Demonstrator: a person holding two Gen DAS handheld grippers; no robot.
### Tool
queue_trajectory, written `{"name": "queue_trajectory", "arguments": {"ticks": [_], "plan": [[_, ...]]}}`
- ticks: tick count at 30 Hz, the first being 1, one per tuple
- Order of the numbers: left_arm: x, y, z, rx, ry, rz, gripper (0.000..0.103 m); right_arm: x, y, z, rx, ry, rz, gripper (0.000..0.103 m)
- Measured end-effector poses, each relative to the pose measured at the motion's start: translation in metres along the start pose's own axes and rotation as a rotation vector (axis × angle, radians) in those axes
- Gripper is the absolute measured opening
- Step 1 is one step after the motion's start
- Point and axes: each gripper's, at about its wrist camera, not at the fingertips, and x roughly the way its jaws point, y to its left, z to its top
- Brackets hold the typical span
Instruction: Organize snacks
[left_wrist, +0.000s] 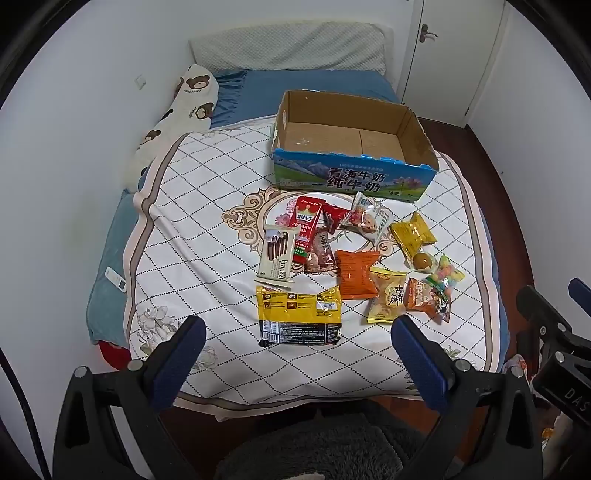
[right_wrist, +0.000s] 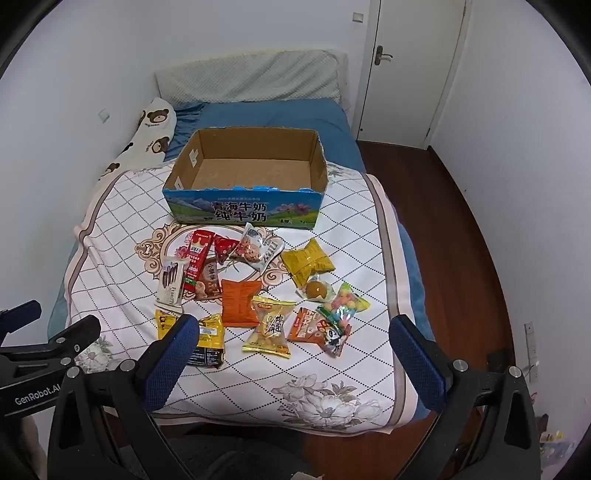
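An open cardboard milk box (left_wrist: 406, 173) (right_wrist: 177, 177) stands empty on the quilt at mid-bed. In front of it lie several snack packets: a yellow-and-black bag (left_wrist: 299, 317) (right_wrist: 210, 339), a white wafer pack (left_wrist: 277, 254) (right_wrist: 171, 282), an orange bag (left_wrist: 356, 273) (right_wrist: 238, 301), a yellow bag (left_wrist: 412, 232) (right_wrist: 306, 262), and a candy bag (left_wrist: 445, 277) (right_wrist: 343, 306). My left gripper (left_wrist: 299, 328) hovers open over the near edge of the quilt, just short of the yellow-and-black bag. My right gripper (right_wrist: 295, 325) is open too, nothing between its fingers.
The white diamond-pattern quilt (left_wrist: 207, 206) (right_wrist: 122, 221) covers a blue bed. A bear-print pillow (left_wrist: 177, 110) (right_wrist: 147, 136) leans on the left wall. Wood floor (right_wrist: 443, 206) and a white door (right_wrist: 402, 66) lie to the right. The other gripper's body (left_wrist: 554, 332) (right_wrist: 40, 343) shows at each view's side.
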Motion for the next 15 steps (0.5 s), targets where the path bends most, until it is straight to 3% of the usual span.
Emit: {"name": "queue_trajectory", "arguments": {"ticks": [15], "plan": [[0.0005,0.0006,0.0005,-0.003,0.008,0.004,0.103,0.0009,0.0033,0.0002,-0.001,0.000,0.006,0.103]]}}
